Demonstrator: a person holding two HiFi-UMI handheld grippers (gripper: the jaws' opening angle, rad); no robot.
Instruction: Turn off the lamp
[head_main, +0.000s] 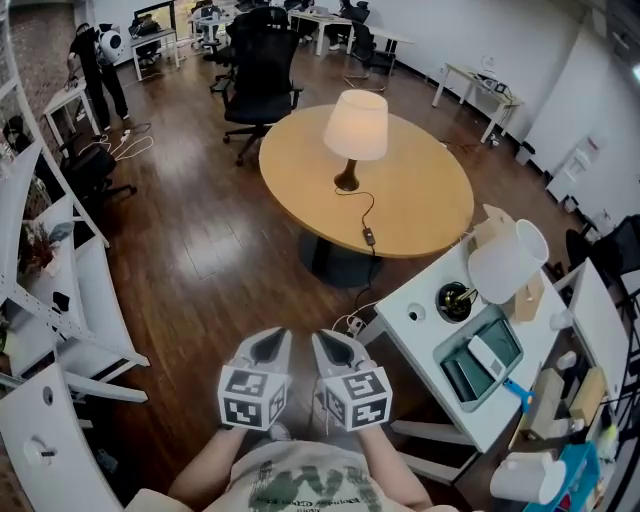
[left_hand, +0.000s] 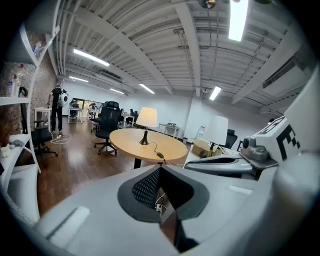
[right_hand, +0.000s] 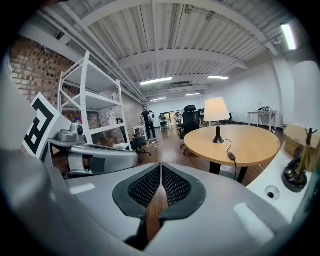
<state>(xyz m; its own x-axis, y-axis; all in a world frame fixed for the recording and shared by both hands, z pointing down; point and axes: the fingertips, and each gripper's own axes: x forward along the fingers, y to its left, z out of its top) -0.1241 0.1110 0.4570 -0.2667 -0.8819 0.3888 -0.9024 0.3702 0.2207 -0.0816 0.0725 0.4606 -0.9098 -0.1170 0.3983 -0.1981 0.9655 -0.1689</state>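
Note:
A lit table lamp (head_main: 356, 127) with a cream shade and dark base stands on a round wooden table (head_main: 430, 200). Its black cord runs to an inline switch (head_main: 368, 237) near the table's front edge. The same lamp (left_hand: 146, 119) shows far off in the left gripper view, and the lamp (right_hand: 216, 111) with its switch (right_hand: 231, 156) in the right gripper view. My left gripper (head_main: 267, 345) and right gripper (head_main: 337, 347) are side by side, low in the head view, well short of the table. Both are shut with nothing in them.
A white desk (head_main: 425, 300) at the right carries a second white lamp (head_main: 507, 260), a dark round base and a tray. A black office chair (head_main: 260, 80) stands behind the table. White shelving (head_main: 40, 300) lines the left. A person (head_main: 100, 65) stands far back left.

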